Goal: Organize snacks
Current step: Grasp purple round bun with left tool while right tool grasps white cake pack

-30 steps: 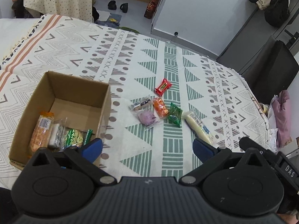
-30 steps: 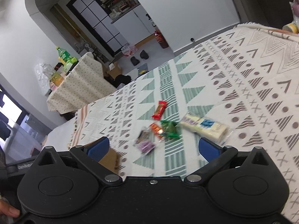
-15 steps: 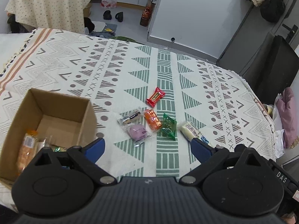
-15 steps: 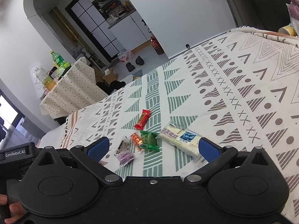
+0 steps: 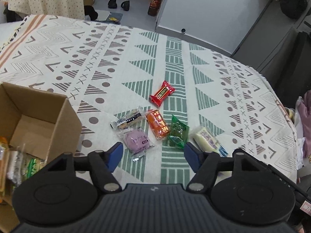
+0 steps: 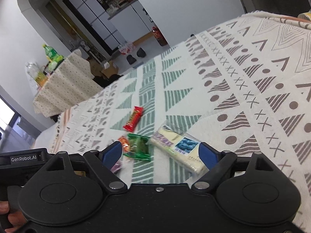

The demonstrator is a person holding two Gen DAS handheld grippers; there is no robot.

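The left gripper [image 5: 153, 156] hangs above the bench [image 5: 120, 62] with its two blue fingers spread wide and nothing between them. The right gripper [image 6: 160, 154] is spread wide too and holds nothing.

The bench has a cloth with green and brown shapes on it. Six snacks lie loose on the cloth in a little bunch. The red snack [image 5: 161, 93] lies farthest from the left gripper, a bit apart from the others. The clear packet with a dark label [image 5: 128, 118] lies just above the purple snack [image 5: 138, 141], and they touch. The orange snack [image 5: 157, 124] lies beside them, and the green snack [image 5: 177, 131] lies just to its right. The white snack with a blue picture [image 5: 209, 140] lies at the right end, near the right blue finger of the left gripper.

In the right wrist view, the white snack [image 6: 177, 147] sits close in front of the right gripper, with the green snack [image 6: 139, 146] just beside it and the red snack [image 6: 133, 118] farther back.

A brown cardboard box [image 5: 64, 120] stands open on the left side of the bench. Some packed snacks [image 5: 17, 165] already lie inside it at the near end
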